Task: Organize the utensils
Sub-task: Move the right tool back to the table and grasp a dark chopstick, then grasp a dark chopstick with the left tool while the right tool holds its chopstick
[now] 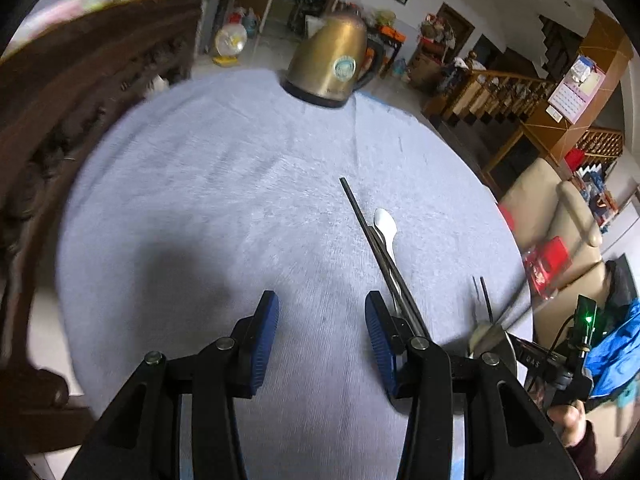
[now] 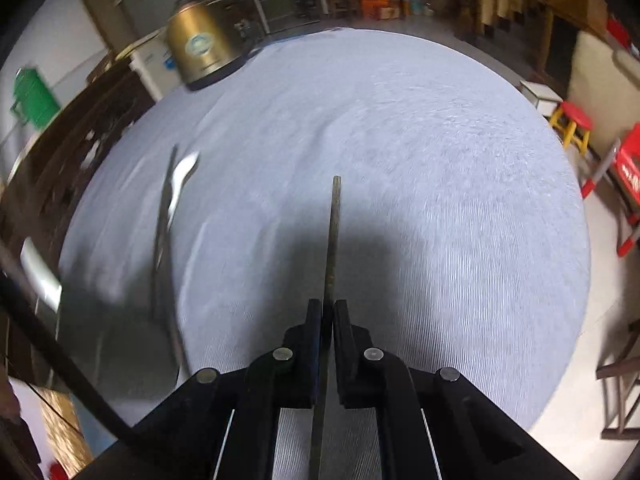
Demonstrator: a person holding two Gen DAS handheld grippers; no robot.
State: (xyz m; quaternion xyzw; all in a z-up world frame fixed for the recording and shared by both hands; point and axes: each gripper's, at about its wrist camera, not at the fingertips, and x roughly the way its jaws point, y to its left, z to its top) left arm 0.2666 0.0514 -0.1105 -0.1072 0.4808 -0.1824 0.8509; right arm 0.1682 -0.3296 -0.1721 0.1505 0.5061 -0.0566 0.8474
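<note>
Right claw (image 2: 328, 308) clamped on one chopstick (image 2: 333, 236), left claw (image 1: 322, 328) apart w/ nothing: lay it flush beside the spoon (image 1: 386, 226), tips level

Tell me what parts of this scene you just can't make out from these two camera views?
- Spoon handle, left wrist view: hidden under the dark chopstick and behind the left gripper finger.
- Held chopstick rear end, right wrist view: hidden inside the right gripper.
- Spoon and chopstick on the cloth, right wrist view: motion-blurred; whether they touch is unclear.
- Kettle label, both views: too blurred to read.
</note>
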